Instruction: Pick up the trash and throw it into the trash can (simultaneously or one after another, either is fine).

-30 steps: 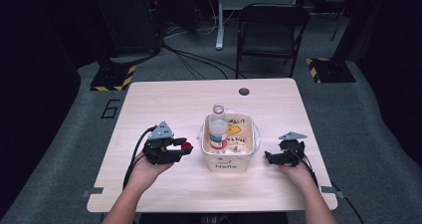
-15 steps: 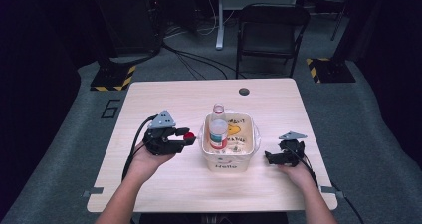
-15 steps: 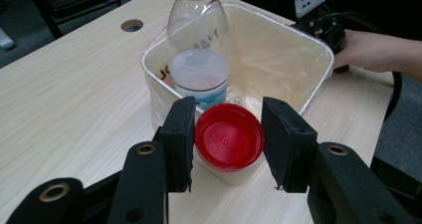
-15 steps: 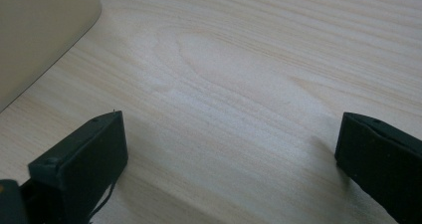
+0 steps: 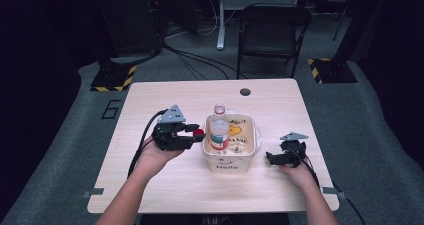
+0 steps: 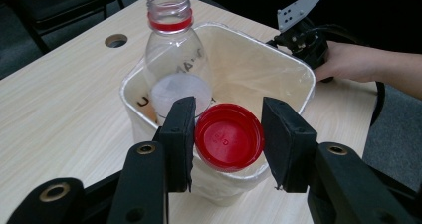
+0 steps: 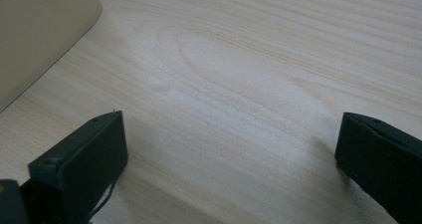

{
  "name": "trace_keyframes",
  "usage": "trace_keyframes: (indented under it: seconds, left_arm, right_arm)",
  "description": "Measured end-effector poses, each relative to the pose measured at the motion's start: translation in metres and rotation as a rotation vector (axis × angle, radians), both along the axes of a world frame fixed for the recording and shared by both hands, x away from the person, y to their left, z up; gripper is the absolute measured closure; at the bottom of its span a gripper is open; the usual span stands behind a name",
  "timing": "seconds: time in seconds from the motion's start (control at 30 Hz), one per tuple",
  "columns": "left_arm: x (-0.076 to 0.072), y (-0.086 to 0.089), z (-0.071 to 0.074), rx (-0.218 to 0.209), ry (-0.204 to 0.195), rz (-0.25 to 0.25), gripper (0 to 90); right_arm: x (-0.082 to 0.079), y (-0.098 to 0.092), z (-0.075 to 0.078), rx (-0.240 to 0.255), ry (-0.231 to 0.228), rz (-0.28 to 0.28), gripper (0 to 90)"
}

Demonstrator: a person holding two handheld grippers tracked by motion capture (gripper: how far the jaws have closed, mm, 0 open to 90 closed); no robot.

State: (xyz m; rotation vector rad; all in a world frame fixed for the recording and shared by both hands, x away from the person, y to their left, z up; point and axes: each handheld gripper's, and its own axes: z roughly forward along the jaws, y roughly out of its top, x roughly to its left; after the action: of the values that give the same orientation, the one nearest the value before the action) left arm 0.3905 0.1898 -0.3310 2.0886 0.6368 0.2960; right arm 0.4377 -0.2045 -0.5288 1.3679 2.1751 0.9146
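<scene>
High view first: the left gripper (image 5: 196, 134) hangs just left of the cream bin (image 5: 229, 161) in the middle of the bench (image 5: 165, 195), and its fingers are clamped on a red bottle cap (image 5: 199, 132). Left gripper view brings it close: the red bottle cap (image 6: 228, 136) sits pinched between the two black fingers (image 6: 180, 134), held right at the near rim of the cream bin (image 6: 219, 181), above the bench and not inside the bin. Inside that bin stands a clear plastic bottle (image 6: 175, 59), upright, mouth uncovered, a red ring round its neck, tucked against the left wall. A thin plastic liner covers the bin's walls; yellow print shows at the bottom in the high view, though what it belongs to I cannot tell. Over on the right, the right gripper (image 5: 272, 159) rests low on the bench, well apart from the bin's right side. Right gripper view: fingers (image 7: 87, 157) spread wide apart with bare wood between them, and the bin's cream wall (image 7: 40, 30) at the far left corner.
</scene>
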Motion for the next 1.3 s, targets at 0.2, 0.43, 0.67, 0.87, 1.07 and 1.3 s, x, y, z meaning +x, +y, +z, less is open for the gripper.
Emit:
trace_keyframes:
  seconds: [0.2,0.43,0.67,0.87,1.07,1.3]
  left_arm:
    - [0.001,-0.01,-0.002,-0.001,0.004,-0.019,57.7]
    - [0.002,-0.019,-0.008,0.0,0.012,-0.033,57.7]
    - [0.004,-0.029,-0.017,0.007,0.02,-0.044,57.7]
    - [0.005,-0.037,-0.026,0.028,0.025,-0.053,57.7]
    - [0.007,-0.042,-0.035,0.035,0.036,-0.056,57.7]
    - [0.01,-0.048,-0.042,0.051,0.035,-0.058,57.7]
  right_arm:
    - [0.0,0.0,0.0,0.0,0.0,0.0,0.0]
    - [0.0,0.0,0.0,0.0,0.0,0.0,0.0]
    - [0.0,0.0,0.0,0.001,0.001,-0.001,0.0]
    - [0.0,0.0,0.0,0.001,0.0,-0.001,0.0]
    - [0.0,0.0,0.0,0.003,0.002,-0.002,0.0]
    - [0.0,0.0,0.0,0.003,0.003,-0.001,0.0]
